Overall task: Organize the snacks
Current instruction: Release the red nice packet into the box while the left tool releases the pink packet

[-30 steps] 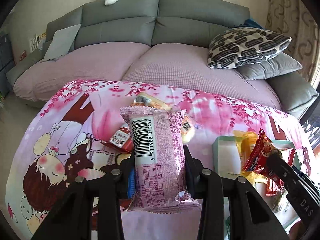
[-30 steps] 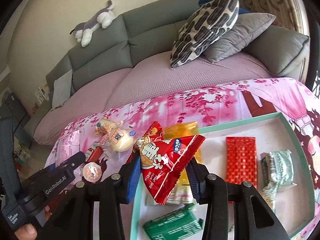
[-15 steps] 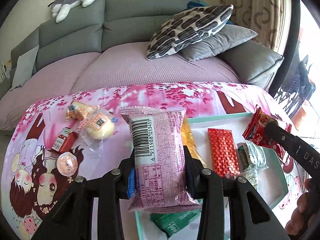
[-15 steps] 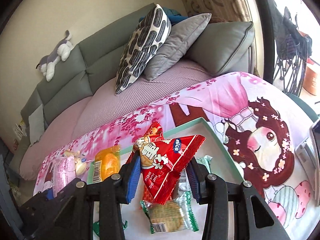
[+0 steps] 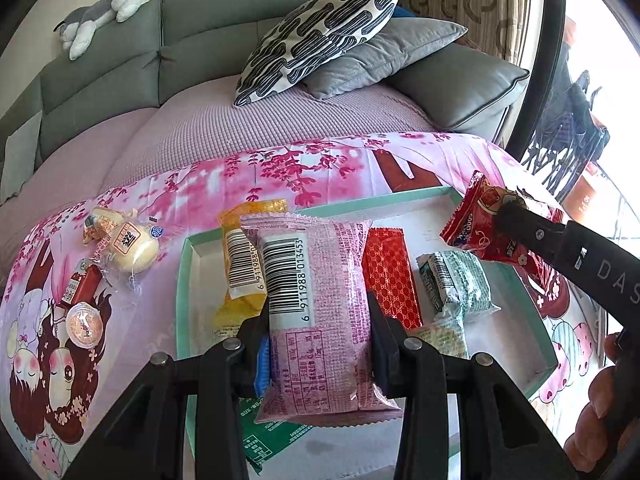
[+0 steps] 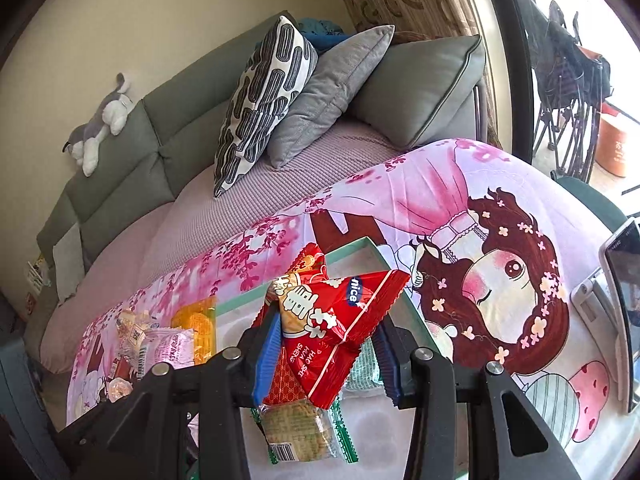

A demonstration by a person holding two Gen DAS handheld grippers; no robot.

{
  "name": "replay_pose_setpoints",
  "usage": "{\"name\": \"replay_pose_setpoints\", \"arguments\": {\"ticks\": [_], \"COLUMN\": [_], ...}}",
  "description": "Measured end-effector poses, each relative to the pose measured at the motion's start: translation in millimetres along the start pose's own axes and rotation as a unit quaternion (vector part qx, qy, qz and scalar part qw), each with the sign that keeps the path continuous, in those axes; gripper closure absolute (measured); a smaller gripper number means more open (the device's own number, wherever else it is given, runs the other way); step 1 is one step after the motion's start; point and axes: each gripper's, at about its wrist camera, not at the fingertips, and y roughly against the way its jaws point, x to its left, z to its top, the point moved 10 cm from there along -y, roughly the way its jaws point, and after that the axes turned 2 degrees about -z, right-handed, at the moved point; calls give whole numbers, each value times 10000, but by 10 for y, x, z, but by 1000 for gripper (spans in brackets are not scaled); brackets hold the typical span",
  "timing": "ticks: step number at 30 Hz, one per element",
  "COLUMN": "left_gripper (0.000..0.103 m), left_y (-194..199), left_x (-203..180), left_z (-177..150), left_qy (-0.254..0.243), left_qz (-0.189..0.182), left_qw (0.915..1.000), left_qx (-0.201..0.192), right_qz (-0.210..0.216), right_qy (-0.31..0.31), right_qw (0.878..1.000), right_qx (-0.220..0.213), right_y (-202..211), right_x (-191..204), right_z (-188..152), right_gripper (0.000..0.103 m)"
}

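Note:
My left gripper (image 5: 318,316) is shut on a pink snack packet (image 5: 316,312) with a barcode, held above the mint-green tray (image 5: 182,280). The tray holds an orange packet (image 5: 240,264), a red packet (image 5: 390,280), a pale green packet (image 5: 456,284) and a dark green one (image 5: 272,440). My right gripper (image 6: 326,344) is shut on a red snack bag (image 6: 332,320), held over the tray's far right corner (image 6: 360,242); that bag also shows in the left wrist view (image 5: 476,224). A cracker packet (image 6: 300,432) lies below it.
Loose snacks lie left of the tray on the pink cartoon cloth: a round bun (image 5: 134,246), a small red packet (image 5: 82,286), a jelly cup (image 5: 84,326). A grey sofa (image 5: 200,60) with cushions stands behind. A phone on a stand (image 6: 620,280) is at the right.
Both grippers have swung right with their packets. The left one now hangs over the tray; the right one has moved to the tray's far right corner.

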Motion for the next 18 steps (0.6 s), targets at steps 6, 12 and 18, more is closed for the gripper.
{"name": "replay_pose_setpoints", "arguments": {"ticks": [6,12,18], "left_gripper": [62,62,62], "left_y": [-70,-160,-230], "left_x": [-9,63,94], "left_z": [-36,-85,-149], "left_qy": [41,155,262], "left_qz": [-36,25,35], "left_qw": [9999,9995,9986], "left_qx": [107,268,452], "right_qz": [41,79,105], "right_qy": [90,140,186], "right_qw": [9998,9992,9979], "right_qx": [155,369,613], "right_y": [-89,-204,-343], "right_x": [76,127,183], "right_z": [-73,-177,-301], "right_gripper": [57,57,57]}}
